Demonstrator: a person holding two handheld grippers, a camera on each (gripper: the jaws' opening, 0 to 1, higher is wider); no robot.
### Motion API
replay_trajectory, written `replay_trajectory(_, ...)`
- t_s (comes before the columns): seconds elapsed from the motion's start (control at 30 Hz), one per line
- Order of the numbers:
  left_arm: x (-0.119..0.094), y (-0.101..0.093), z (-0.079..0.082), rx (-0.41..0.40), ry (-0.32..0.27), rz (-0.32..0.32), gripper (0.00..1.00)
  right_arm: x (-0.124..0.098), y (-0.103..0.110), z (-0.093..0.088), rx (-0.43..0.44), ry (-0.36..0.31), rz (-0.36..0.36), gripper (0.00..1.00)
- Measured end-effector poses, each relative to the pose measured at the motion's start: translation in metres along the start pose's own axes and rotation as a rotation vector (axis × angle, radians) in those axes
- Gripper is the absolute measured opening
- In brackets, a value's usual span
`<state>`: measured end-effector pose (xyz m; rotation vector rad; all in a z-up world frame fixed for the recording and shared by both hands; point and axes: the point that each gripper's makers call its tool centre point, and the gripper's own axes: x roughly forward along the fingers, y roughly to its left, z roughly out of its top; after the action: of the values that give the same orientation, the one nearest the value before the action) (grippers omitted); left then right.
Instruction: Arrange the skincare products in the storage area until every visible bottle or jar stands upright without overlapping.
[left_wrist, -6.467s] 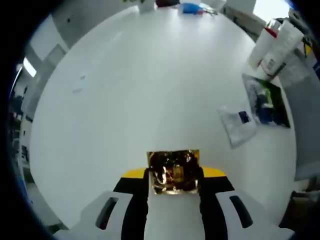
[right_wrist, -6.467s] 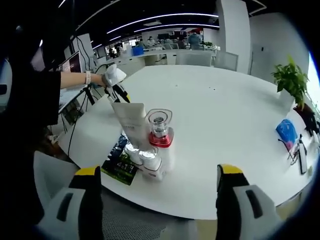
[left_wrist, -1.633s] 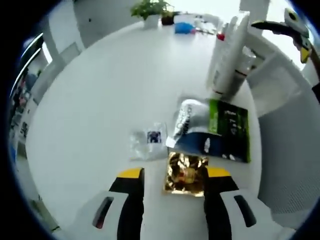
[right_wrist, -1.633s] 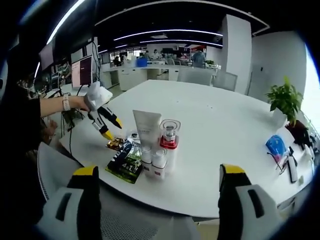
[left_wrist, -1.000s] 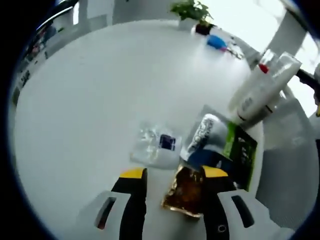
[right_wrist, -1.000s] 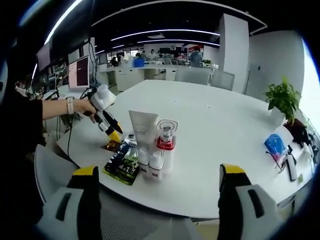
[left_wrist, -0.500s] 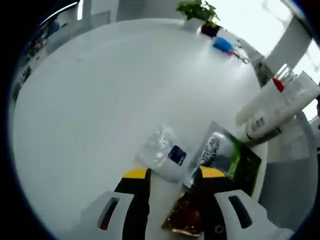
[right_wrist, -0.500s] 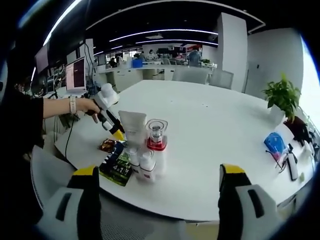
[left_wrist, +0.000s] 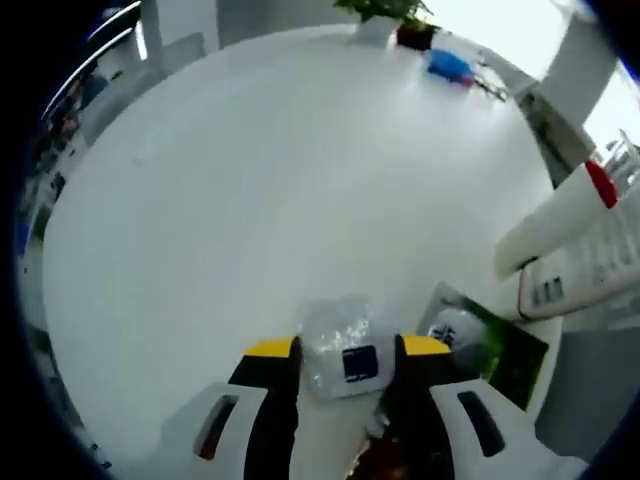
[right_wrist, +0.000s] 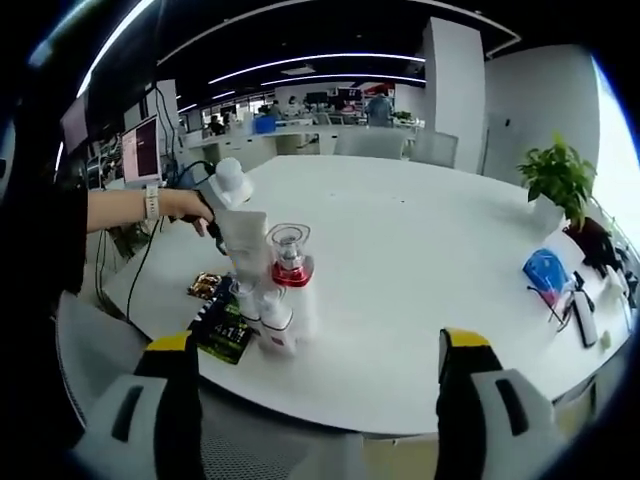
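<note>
a clear sachet (left_wrist: 343, 352) with a dark label is lying flat on the white table (left_wrist: 250, 180), just beside a green-and-black packet (right_wrist: 222, 328). a gold foil sachet (right_wrist: 204, 286) is lying nearby. white bottles (right_wrist: 270, 318) and a red-collared, clear-capped bottle (right_wrist: 289, 262) are standing upright (closely clustered).

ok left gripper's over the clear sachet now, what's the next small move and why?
Probably close the left gripper on the clear sachet. Its jaws are open and the sachet lies flat on the table right between the yellow tips, apart from the green packet and the upright bottles. Gripping it looks like the way to lift it toward the rest.
</note>
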<state>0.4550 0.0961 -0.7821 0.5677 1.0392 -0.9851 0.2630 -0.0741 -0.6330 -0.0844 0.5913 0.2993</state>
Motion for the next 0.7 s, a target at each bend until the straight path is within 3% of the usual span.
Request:
replay_trajectory(0.07, 0.0004, 0.0001, -0.0007, 0.04, 0.019, 0.011, 0.34, 0.0007, -0.0001, -0.0002, 0.002, 0.0, 0.002, 1.0)
replay_trajectory(0.43, 0.001, 0.0073, 0.0013, 0.087, 0.043, -0.03, 0.32, 0.0038, 0.0041, 0.0012, 0.001, 0.001, 0.015, 1.0)
replay_trajectory(0.7, 0.0006, -0.0004, 0.0008, 0.07, 0.045, -0.051, 0.43, 0.0029, 0.0067, 0.0014, 0.001, -0.003, 0.017, 1.0)
